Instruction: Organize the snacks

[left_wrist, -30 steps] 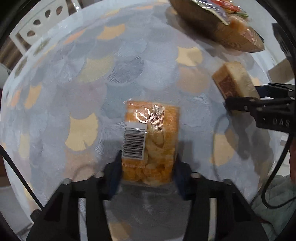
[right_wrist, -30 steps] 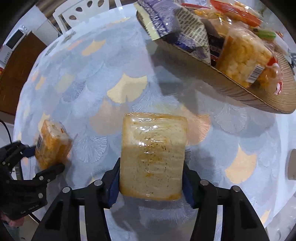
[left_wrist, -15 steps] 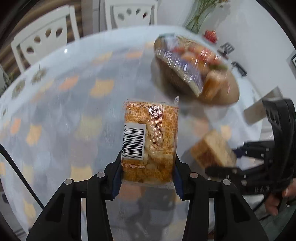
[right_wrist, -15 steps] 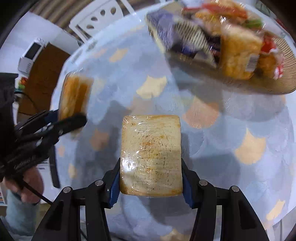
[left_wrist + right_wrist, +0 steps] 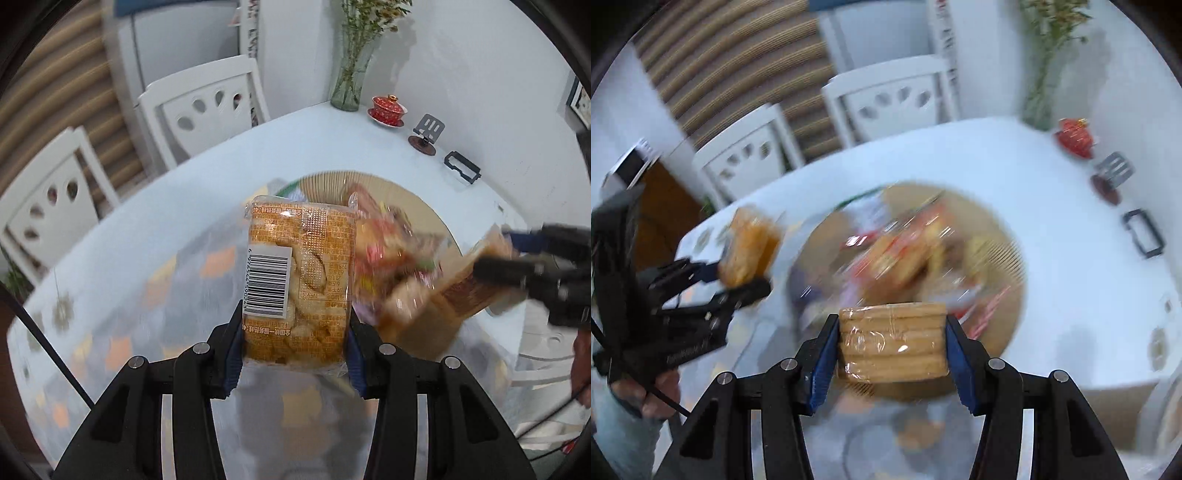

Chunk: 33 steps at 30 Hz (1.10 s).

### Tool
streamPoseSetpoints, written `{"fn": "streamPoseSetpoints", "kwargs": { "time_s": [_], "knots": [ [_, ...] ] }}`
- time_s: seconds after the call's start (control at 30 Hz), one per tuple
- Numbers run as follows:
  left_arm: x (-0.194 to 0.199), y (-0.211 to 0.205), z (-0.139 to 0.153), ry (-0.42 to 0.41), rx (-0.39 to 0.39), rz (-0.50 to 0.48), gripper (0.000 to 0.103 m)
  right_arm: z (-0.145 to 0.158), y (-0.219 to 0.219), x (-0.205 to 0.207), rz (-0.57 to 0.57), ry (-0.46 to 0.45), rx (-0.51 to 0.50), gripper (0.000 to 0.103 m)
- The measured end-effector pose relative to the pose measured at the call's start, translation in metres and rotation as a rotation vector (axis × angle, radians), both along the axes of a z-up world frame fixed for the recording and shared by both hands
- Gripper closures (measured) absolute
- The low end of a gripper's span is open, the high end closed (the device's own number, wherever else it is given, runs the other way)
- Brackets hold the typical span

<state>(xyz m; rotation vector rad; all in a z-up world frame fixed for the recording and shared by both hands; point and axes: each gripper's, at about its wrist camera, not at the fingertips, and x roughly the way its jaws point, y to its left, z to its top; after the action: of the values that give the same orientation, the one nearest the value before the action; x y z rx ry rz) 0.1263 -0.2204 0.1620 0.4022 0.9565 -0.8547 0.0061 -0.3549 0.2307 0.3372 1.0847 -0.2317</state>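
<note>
The left gripper [image 5: 295, 347] squeezes an orange snack pack [image 5: 299, 280] up in the air. The right gripper [image 5: 892, 350] squeezes wrapped toast slices [image 5: 892, 341]. Both hang over the round woven tray [image 5: 1004, 258] of snacks on the table [image 5: 1052, 206].

left gripper [image 5: 295, 354]: matte black angular two-finger frame, ridged blue pads inside the fingertips, silver round screws behind them | right gripper [image 5: 892, 347]: same build | thin black cable [image 5: 48, 354] beside left finger | pale grey-blue sleeve [image 5: 617, 439]
</note>
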Motion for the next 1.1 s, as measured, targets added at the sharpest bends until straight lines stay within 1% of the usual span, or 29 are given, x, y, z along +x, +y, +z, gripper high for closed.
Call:
{"fn": "streamPoseSetpoints", "kwargs": {
  "time_s": [0.1,0.2,0.3,0.43,0.53,0.63,0.67,0.7,0.73,0.77,0.83,0.9,1.0,1.1],
  "knots": [
    [0.016,-0.026,0.002,0.002,0.013,-0.008,0.06,0.003,-0.033,0.018,-0.066,-0.005,-0.006,0.05],
    [0.027,-0.04,0.001,0.021,0.016,-0.005,0.06,0.003,-0.053,0.038,-0.09,-0.017,-0.004,0.05],
    [0.036,-0.053,-0.004,0.039,0.018,-0.009,0.06,0.005,-0.061,0.048,-0.099,-0.021,-0.024,0.05],
    [0.041,-0.066,-0.006,0.049,0.02,-0.011,0.06,0.008,-0.07,0.057,-0.111,-0.03,-0.024,0.05],
    [0.042,-0.072,-0.002,0.039,0.002,-0.017,0.06,0.011,-0.074,0.062,-0.121,-0.06,-0.017,0.05],
    [0.043,-0.078,-0.002,0.042,-0.009,-0.015,0.059,0.009,-0.077,0.068,-0.148,-0.112,-0.036,0.05],
    [0.043,-0.079,-0.004,0.041,-0.008,-0.013,0.057,0.006,-0.077,0.068,-0.154,-0.125,-0.041,0.05],
    [0.043,-0.079,-0.008,0.042,0.0,-0.011,0.05,0.001,-0.076,0.068,-0.16,-0.13,-0.045,0.049],
    [0.043,-0.08,-0.011,0.05,0.008,-0.015,0.045,-0.006,-0.075,0.067,-0.161,-0.111,-0.036,0.045],
    [0.041,-0.079,-0.017,0.078,0.024,-0.029,0.037,-0.013,-0.073,0.067,-0.15,-0.082,-0.015,0.044],
    [0.04,-0.075,-0.026,0.115,0.039,-0.035,0.036,-0.028,-0.068,0.063,-0.111,-0.022,0.023,0.041],
    [0.039,-0.066,-0.034,0.179,0.044,-0.024,0.036,-0.038,-0.061,0.052,-0.105,0.03,0.004,0.04],
    [0.038,-0.05,-0.037,0.23,0.015,0.0,0.036,-0.045,-0.056,0.039,-0.09,0.05,0.051,0.04],
    [0.033,-0.036,-0.033,0.24,-0.013,0.022,0.036,-0.046,-0.053,0.031,-0.068,0.054,0.077,0.04]
  ]
}}
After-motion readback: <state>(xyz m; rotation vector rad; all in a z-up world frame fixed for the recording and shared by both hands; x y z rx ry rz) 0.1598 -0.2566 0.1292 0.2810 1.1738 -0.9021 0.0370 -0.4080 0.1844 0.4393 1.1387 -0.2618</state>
